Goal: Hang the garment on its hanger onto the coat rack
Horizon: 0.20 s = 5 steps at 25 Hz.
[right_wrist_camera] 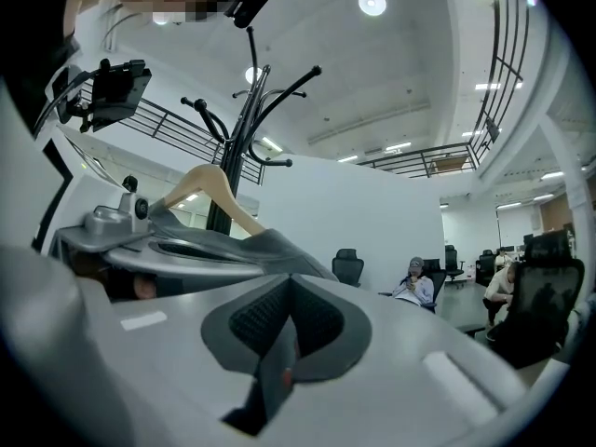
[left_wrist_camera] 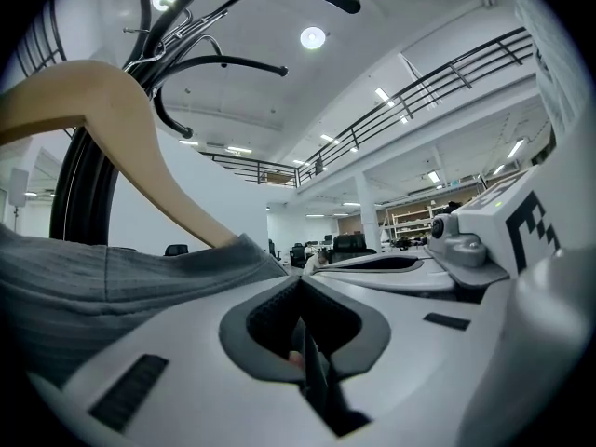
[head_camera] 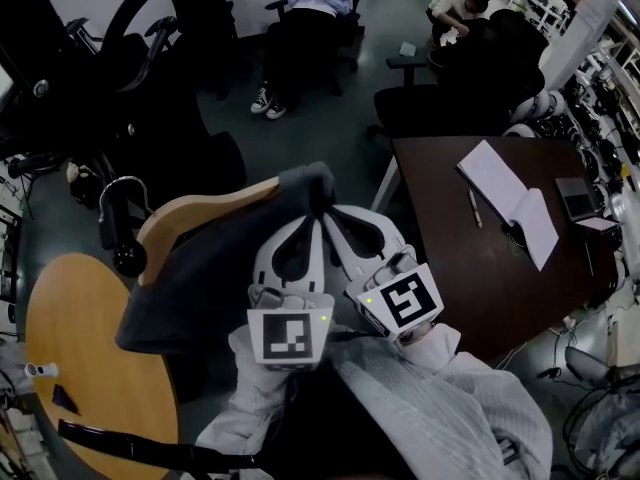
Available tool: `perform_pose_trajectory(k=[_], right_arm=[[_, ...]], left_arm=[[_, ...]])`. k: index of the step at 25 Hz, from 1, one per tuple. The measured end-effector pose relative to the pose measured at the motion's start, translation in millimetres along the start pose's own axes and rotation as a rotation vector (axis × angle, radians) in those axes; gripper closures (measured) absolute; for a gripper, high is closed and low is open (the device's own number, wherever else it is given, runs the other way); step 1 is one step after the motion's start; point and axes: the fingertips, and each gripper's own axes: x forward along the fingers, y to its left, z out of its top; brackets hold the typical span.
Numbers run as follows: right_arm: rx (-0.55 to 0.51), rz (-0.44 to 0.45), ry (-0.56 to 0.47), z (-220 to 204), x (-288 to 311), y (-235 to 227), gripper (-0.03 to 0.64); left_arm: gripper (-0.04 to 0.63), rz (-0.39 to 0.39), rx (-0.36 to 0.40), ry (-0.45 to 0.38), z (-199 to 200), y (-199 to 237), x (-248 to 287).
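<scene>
Left gripper and right gripper both clamp the grey knitted garment. Its pale wooden hanger runs toward ten o'clock, beneath the black pronged coat rack.

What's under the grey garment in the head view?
A wooden hanger: one arm and its metal hook stick out uncovered at the upper left. The garment drapes over the rest, so the hanger's other arm cannot be seen.

Wooden hanger: one arm under grey garment.
Left claw, right claw: tips under garment fold at hanger's shoulder.
Coat rack behind hanger: lower pole hidden by garment, top cut off.
</scene>
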Motion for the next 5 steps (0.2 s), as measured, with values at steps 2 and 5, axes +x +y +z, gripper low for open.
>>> perform_pose_trajectory(k=[2,5], right_arm=[[-0.002,0.001,-0.001,-2.7,0.4,0.6,0.615],[-0.008,0.005,0.001,-8.0,0.8,2.3,0.615]], left_arm=[[0.591,-0.004,0.012,0.000,-2.2,0.1,0.8],[0.590,-0.010,0.020,0.001,-6.3,-1.2,1.9]])
